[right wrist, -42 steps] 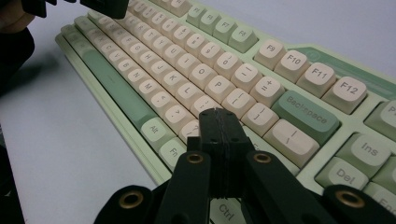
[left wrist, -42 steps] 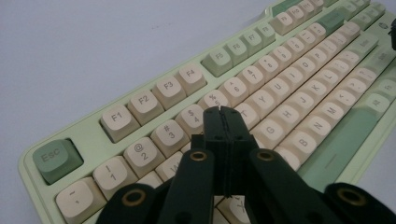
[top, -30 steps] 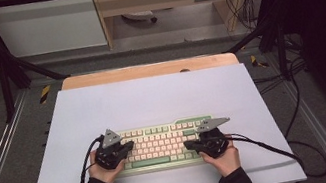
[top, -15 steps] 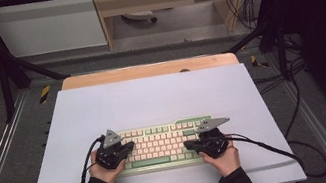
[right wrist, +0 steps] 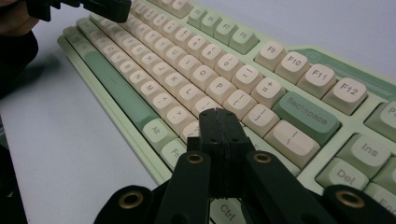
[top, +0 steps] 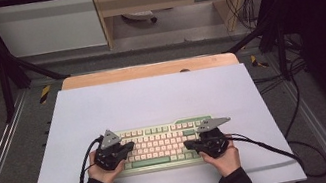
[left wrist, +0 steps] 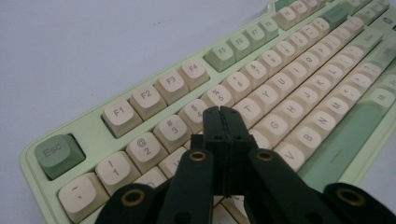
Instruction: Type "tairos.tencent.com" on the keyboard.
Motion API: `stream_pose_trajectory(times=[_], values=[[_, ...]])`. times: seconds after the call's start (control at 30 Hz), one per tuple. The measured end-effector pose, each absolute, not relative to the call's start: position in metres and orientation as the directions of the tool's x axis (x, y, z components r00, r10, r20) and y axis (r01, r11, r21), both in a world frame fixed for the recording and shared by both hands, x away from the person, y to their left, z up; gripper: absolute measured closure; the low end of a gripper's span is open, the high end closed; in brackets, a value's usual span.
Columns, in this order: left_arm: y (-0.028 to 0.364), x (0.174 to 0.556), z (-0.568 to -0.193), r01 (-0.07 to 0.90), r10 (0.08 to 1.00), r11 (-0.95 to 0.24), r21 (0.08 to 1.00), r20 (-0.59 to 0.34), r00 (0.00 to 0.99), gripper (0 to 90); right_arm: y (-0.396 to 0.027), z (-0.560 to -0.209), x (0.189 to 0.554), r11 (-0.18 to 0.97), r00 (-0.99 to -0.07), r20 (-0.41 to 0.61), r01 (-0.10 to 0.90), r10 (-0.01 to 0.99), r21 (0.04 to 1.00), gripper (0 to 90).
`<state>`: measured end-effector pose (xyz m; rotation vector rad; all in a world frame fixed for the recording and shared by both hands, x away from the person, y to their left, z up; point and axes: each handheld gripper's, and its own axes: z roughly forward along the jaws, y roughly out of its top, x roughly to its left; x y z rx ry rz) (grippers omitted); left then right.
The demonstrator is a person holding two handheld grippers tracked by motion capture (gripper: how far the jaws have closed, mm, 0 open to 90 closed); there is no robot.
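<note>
Pale green mechanical keyboard with cream and green keycaps lies flat on the white sheet covering the table, near the person's edge, directly under both sets of jaws.

Left gripper: jaws pressed fully together, nothing between them. In the left gripper view the left gripper has its closed tips over the number/QWERTY rows, tip just short of the 4 and T caps; green Esc key sits off to the left of the jaws, long green spacebar to their right. Cannot tell whether the tips touch a key.

Right gripper: jaws also fully together, gripping nothing. In the right gripper view the right gripper has its tips over the bottom-right letter block, green Backspace key just right of the jaws and the Ctrl cap beneath their base. Contact with the caps not discernible.

Left hand and right hand wrap the gripper bodies at either end of the keyboard; black cables trail off behind.
</note>
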<state>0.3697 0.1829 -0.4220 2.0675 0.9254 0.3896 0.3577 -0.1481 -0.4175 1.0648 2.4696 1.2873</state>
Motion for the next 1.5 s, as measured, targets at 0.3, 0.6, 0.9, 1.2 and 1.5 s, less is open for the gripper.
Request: stream_pose_trajectory(times=[0.3, 0.6, 0.9, 1.2, 1.5], values=[[0.192, 0.362, -0.419, 0.469, 0.724, -0.389, 0.793, -0.052, 0.688, 90.0, -0.148, -0.416, 0.358, 0.366, -0.735, 0.186, 0.52, 0.652, 0.772, 90.0], [0.204, 0.356, -0.419, 0.476, 0.726, -0.373, 0.796, -0.069, 0.684, 90.0, -0.143, -0.415, 0.357, 0.368, -0.742, 0.191, 0.518, 0.643, 0.772, 90.0], [0.219, 0.351, -0.42, 0.484, 0.74, -0.357, 0.799, -0.074, 0.669, 90.0, -0.133, -0.413, 0.356, 0.374, -0.752, 0.19, 0.51, 0.631, 0.775, 90.0], [0.226, 0.349, -0.42, 0.488, 0.744, -0.349, 0.8, -0.08, 0.663, 90.0, -0.117, -0.41, 0.358, 0.395, -0.771, 0.182, 0.495, 0.61, 0.774, 90.0], [0.227, 0.349, -0.42, 0.486, 0.744, -0.347, 0.802, -0.08, 0.663, 90.0, -0.094, -0.408, 0.358, 0.415, -0.786, 0.179, 0.487, 0.592, 0.768, 90.0]])
